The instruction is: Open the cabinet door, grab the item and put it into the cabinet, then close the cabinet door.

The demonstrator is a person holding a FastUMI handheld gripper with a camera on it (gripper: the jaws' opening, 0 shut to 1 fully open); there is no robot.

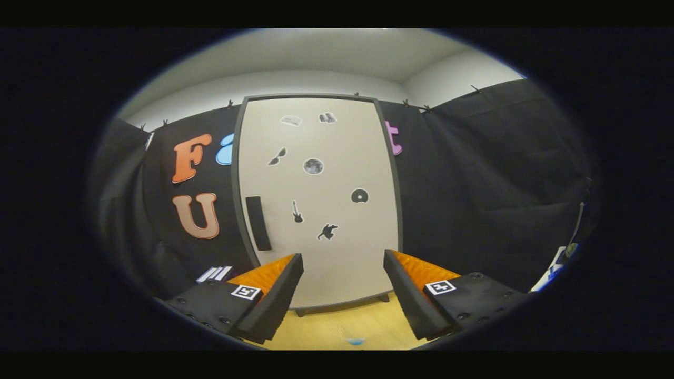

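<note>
A black-draped booth with a pale wooden surface (337, 326) frames the scene. In the gripper view, the cabinet (316, 200) stands upright on short feet, straight ahead of and beyond the tongs (343, 287), its door shut. The tongs are spread wide, holding nothing. The door looks stiff, flat and probably light to swing; the dark vertical handle (258, 223) near its left edge is the obvious place to grip. Small stickers dot the door; no writing is readable.
</note>
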